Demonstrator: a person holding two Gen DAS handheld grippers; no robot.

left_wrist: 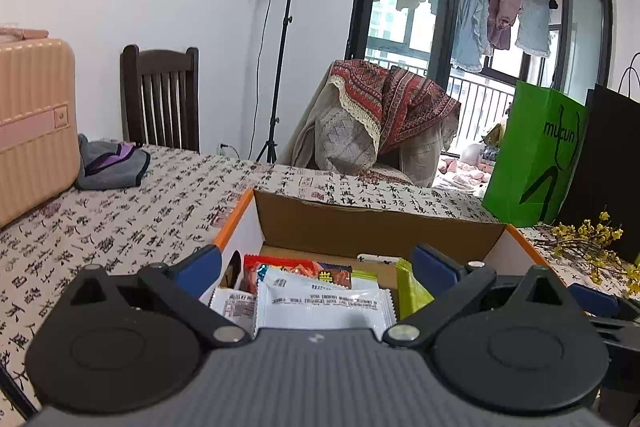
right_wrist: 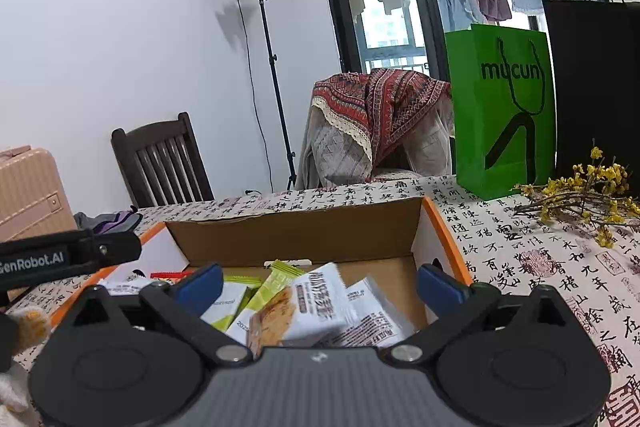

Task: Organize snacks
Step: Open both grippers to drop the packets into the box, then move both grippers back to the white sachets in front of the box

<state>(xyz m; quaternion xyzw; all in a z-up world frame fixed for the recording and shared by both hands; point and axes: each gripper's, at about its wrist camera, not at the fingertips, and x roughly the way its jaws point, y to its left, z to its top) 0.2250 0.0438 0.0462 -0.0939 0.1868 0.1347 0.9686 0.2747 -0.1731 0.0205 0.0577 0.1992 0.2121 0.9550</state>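
An open cardboard box (left_wrist: 360, 227) with orange edges sits on the table and holds several snack packets. In the left wrist view, a white packet (left_wrist: 320, 303), a red packet (left_wrist: 280, 265) and a green packet (left_wrist: 412, 287) lie inside. My left gripper (left_wrist: 316, 267) is open and empty above them. In the right wrist view the box (right_wrist: 296, 235) holds white packets (right_wrist: 316, 307) and green packets (right_wrist: 280, 279). The white packet looks blurred, loose between the jaws. My right gripper (right_wrist: 320, 283) is open over the box.
A calligraphy-print tablecloth (left_wrist: 120, 227) covers the table. A pink suitcase (left_wrist: 32, 123) and grey cloth (left_wrist: 108, 163) stand at the left. A green paper bag (right_wrist: 504, 111), a black bag (right_wrist: 596, 87) and yellow flower twigs (right_wrist: 580, 199) are at the right. Chairs stand behind the table.
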